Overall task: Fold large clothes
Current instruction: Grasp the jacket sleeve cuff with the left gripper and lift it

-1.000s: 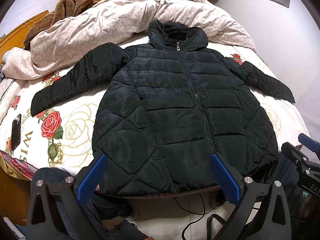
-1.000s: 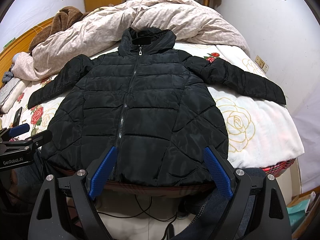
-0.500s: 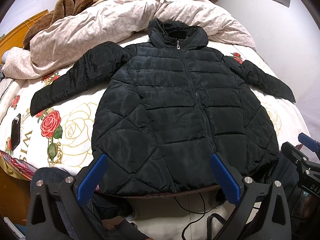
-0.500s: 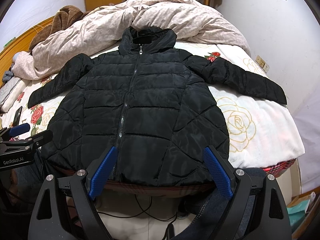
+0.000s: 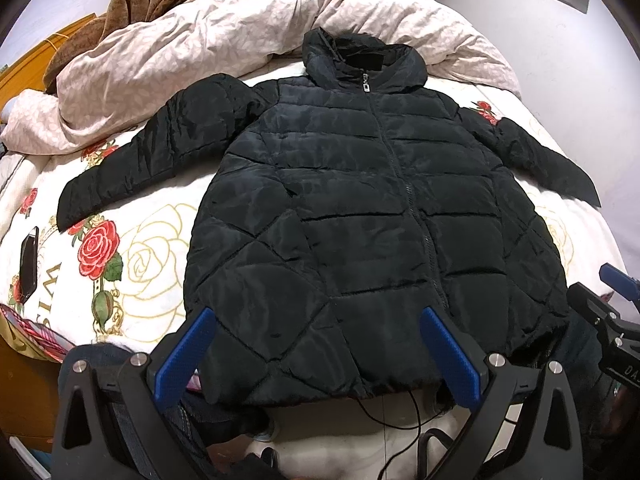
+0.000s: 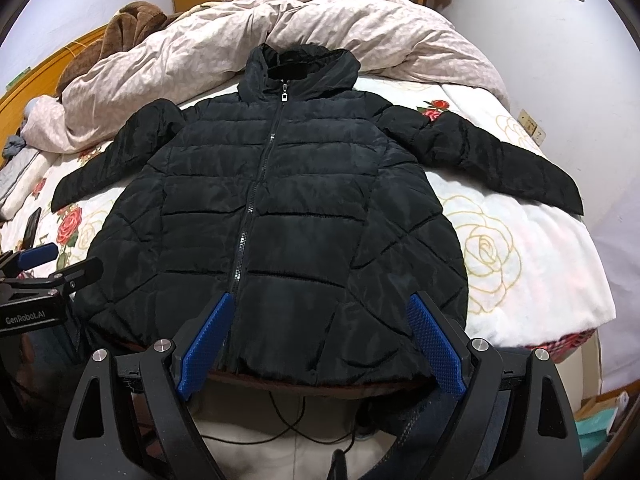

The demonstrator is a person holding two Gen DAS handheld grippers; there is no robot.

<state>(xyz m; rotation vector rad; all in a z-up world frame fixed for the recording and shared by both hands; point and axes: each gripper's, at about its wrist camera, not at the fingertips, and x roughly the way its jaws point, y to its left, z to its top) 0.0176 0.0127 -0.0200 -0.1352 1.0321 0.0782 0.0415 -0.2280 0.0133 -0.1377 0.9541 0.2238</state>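
Note:
A black quilted hooded jacket [image 5: 360, 208] lies flat and zipped on the bed, front up, both sleeves spread out to the sides. It also shows in the right wrist view [image 6: 280, 208]. Its hem hangs at the bed's near edge. My left gripper [image 5: 316, 320] is open and empty, just short of the hem's left part. My right gripper [image 6: 320, 308] is open and empty, just short of the hem's right part. The left gripper also shows at the left edge of the right wrist view [image 6: 52, 264].
A rumpled pink duvet [image 5: 248, 36] and a brown blanket [image 5: 132, 0] lie behind the jacket. A black phone [image 5: 29, 264] lies on the floral sheet [image 5: 140, 252] at the left. Cables [image 5: 396, 412] trail on the floor below the hem. A wall is close on the right.
Both grippers have edged very slightly toward the jacket. Both stay open. The jacket has not moved.

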